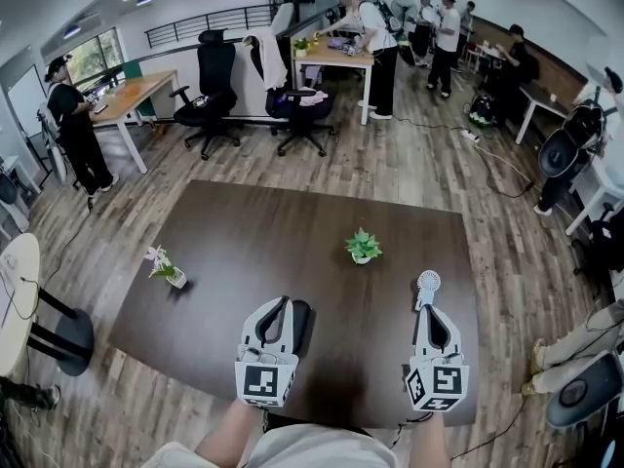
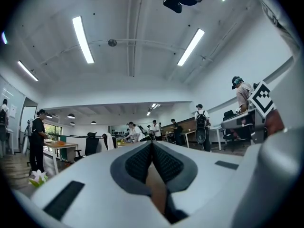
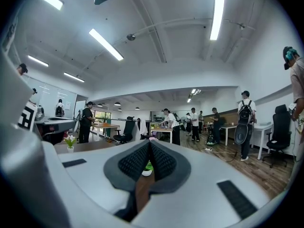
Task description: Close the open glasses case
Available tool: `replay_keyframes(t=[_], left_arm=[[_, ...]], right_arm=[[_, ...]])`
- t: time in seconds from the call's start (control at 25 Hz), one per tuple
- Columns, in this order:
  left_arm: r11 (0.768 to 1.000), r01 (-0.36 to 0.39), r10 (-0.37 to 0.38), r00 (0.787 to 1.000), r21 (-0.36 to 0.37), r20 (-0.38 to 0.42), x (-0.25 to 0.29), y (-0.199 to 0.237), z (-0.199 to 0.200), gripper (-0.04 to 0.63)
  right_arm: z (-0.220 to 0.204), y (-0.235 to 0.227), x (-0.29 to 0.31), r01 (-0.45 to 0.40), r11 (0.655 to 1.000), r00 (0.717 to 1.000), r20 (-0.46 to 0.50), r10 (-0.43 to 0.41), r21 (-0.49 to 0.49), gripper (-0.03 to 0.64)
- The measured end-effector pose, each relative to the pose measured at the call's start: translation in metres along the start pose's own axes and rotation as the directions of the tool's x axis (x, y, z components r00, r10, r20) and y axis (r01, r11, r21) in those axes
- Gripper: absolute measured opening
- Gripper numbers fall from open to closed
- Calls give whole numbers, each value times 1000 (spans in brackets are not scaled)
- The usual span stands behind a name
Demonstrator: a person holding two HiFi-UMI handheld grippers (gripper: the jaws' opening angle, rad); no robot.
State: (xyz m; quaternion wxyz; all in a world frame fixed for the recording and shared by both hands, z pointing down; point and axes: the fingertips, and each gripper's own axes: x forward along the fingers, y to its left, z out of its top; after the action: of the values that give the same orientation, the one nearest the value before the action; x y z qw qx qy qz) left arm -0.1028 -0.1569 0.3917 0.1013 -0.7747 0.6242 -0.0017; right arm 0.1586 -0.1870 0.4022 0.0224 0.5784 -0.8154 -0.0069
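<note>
The dark desk [image 1: 292, 222] carries the black glasses case [image 1: 299, 323] near its front edge. The case's long axis points away from the person and it seems closed. It lies just beside the left tongs [image 1: 285, 302], whose jaws are together and empty. The right tongs [image 1: 426, 307] are also together, with a white fan [image 1: 427, 282] at their tip.

— Where could a hand pass over the worktop [image 1: 253, 227]?

— The far half is bare, and so is the wide stretch between the green plant [image 1: 363, 247] and the white-flowered plant [image 1: 162, 265]. The strip between the two grippers is bare too.

— And what blocks the way?

— A dark case [image 1: 300, 322] lies just beside the left gripper [image 1: 283, 303], on its inner side. A small white round-headed object [image 1: 427, 283] stands right ahead of the right gripper [image 1: 426, 309].
</note>
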Motion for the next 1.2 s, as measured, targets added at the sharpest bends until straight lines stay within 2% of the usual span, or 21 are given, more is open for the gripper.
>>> replay_keyframes(t=[0.36, 1.2], left_arm=[[1000, -11, 11, 1000, -19, -19, 5, 1, -9, 3], [998, -19, 14, 997, -60, -82, 4, 1, -26, 3]], right_arm=[[-11, 4, 3, -24, 999, 999, -30, 24, -23, 2], [-18, 2, 1, -17, 1000, 999, -38, 17, 0, 2]])
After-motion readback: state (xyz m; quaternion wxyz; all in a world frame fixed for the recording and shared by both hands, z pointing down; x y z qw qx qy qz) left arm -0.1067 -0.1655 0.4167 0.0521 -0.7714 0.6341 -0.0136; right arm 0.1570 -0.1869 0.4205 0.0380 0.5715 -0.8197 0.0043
